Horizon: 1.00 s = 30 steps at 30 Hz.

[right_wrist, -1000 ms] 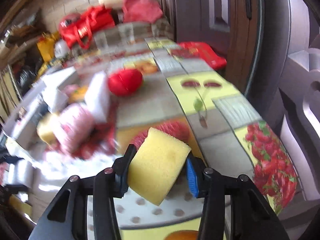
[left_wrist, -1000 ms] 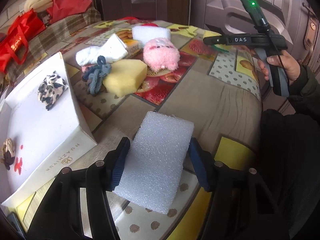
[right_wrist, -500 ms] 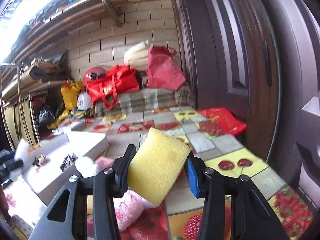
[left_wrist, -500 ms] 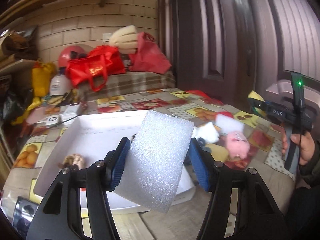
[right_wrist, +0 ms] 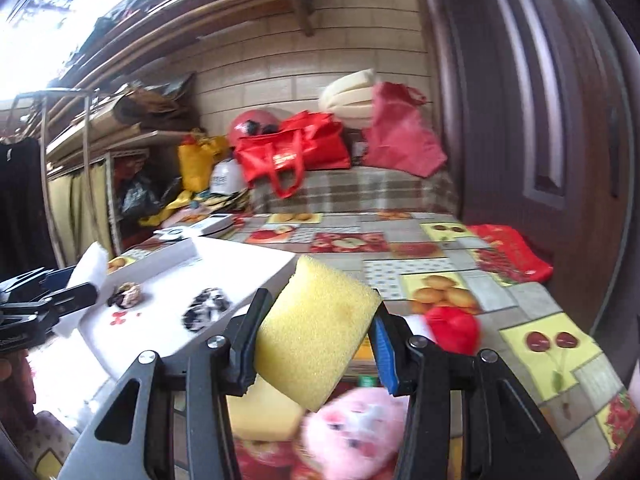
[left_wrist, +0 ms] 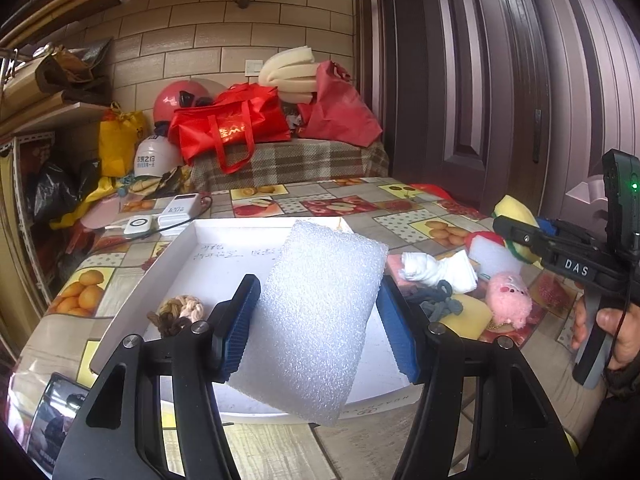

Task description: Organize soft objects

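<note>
Now both tools carry foam toward the white tray [left_wrist: 168, 256], presumably to drop it in: left gripper [left_wrist: 316, 320] pinches a white foam block [left_wrist: 316, 312] above it, right gripper [right_wrist: 316, 340] squeezes a yellow sponge [right_wrist: 316, 332] beside it.

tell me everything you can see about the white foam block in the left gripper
The white foam block is a thick rectangular pad with rounded corners and a bubbly, pebbled surface like packing foam. It is tilted, its top leaning right, and held in the air by the left gripper, whose blue ribbed pads press its two long sides. It hangs in front of the white tray, touching nothing else.
</note>
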Each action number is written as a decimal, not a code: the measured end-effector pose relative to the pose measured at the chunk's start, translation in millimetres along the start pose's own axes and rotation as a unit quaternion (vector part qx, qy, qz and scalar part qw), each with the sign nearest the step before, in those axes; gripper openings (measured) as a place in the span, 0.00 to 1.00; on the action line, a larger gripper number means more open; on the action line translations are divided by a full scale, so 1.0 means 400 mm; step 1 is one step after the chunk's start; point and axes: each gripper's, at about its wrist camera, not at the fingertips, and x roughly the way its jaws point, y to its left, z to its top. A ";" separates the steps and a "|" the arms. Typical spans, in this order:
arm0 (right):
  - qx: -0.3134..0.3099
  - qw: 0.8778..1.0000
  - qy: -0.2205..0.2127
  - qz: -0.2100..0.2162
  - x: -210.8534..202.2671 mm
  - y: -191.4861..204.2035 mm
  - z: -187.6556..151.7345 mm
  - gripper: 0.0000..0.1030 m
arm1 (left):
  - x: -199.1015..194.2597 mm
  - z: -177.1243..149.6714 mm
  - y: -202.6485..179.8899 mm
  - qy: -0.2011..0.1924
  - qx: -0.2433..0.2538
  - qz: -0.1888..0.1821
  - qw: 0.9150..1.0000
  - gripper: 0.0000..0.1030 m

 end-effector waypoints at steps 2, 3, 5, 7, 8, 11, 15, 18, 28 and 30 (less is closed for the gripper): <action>-0.005 1.000 0.004 0.012 0.011 0.019 0.002 0.46 | 0.003 0.000 0.006 0.003 -0.005 0.006 1.000 0.58; -0.006 1.000 0.006 0.016 0.013 0.027 0.000 0.46 | 0.005 0.000 0.009 0.005 -0.008 0.009 1.000 0.58; -0.010 1.000 0.009 0.026 0.021 0.045 0.000 0.46 | 0.009 -0.001 0.014 0.010 -0.014 0.009 1.000 0.58; -0.013 0.999 0.011 0.033 0.027 0.057 0.000 0.46 | 0.014 -0.001 0.016 0.013 -0.016 0.015 1.000 0.58; -0.013 0.999 0.012 0.036 0.030 0.060 0.000 0.46 | 0.016 -0.001 0.018 0.013 -0.016 0.016 1.000 0.58; -0.015 0.999 0.019 0.046 0.046 0.078 0.001 0.45 | 0.027 -0.002 0.033 0.021 -0.021 0.038 0.999 0.58; -0.014 0.998 0.029 0.059 0.074 0.100 0.002 0.45 | 0.052 -0.007 0.073 0.037 -0.042 0.068 0.996 0.58; -0.019 0.997 0.034 0.069 0.091 0.120 0.000 0.45 | 0.059 -0.007 0.093 0.021 -0.031 0.100 0.994 0.58; -0.063 0.992 0.040 0.106 0.133 0.207 0.002 0.45 | 0.070 -0.011 0.120 0.024 -0.045 0.101 0.994 0.58; -0.069 0.991 0.039 0.110 0.136 0.218 0.003 0.45 | 0.072 -0.011 0.124 0.026 -0.049 0.100 0.993 0.58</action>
